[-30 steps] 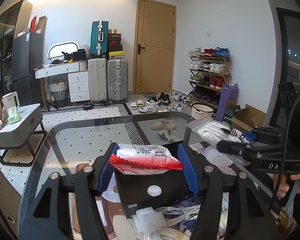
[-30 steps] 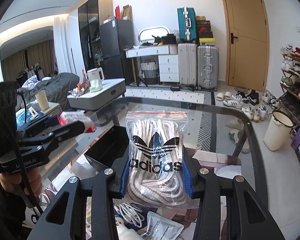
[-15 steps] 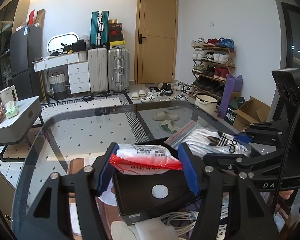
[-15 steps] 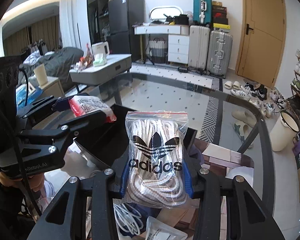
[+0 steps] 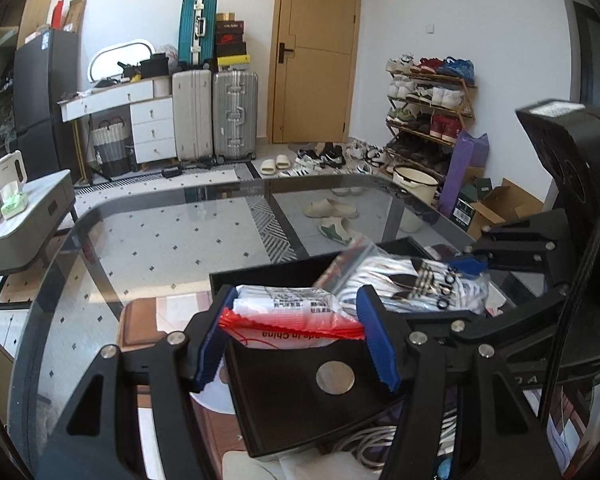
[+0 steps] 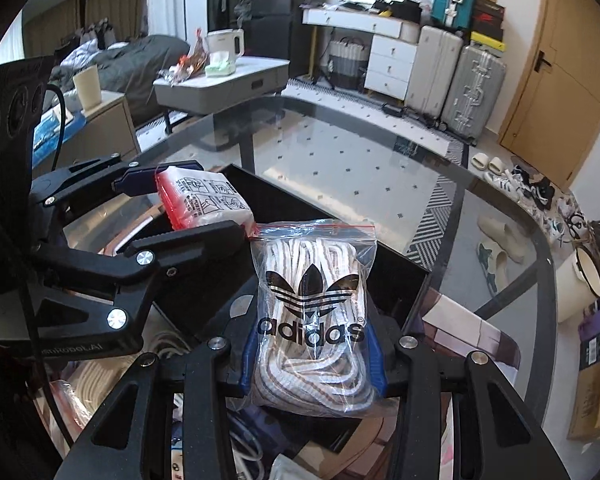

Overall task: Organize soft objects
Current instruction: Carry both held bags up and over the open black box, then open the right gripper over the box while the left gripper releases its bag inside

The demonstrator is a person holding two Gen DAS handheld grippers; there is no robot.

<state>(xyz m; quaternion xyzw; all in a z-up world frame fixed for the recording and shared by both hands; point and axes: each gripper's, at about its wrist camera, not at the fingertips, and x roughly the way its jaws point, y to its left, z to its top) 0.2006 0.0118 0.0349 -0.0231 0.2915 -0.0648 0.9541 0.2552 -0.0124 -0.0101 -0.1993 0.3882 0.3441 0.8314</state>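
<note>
My left gripper (image 5: 296, 336) is shut on a white packet with a red sealed edge (image 5: 292, 316) and holds it over an open black box (image 5: 312, 392) on the glass table. My right gripper (image 6: 314, 356) is shut on a clear zip bag of white and brown laces printed "adidas" (image 6: 312, 316), held over the same black box (image 6: 396, 280). The two grippers sit close together: the zip bag (image 5: 412, 284) shows just right of the packet, and the packet (image 6: 204, 200) shows left of the bag in the left gripper (image 6: 184, 204).
The round glass table (image 5: 160, 240) carries white cables (image 5: 364, 444), a brown pad (image 5: 140, 320) and papers near the box. More cables and bags (image 6: 240, 440) lie under the right gripper. Suitcases, a shoe rack and a grey side table stand beyond.
Both grippers have come down and closer together over the black box, each still holding its item. The right gripper has swung left, so the packet now sits right beside the zip bag.
</note>
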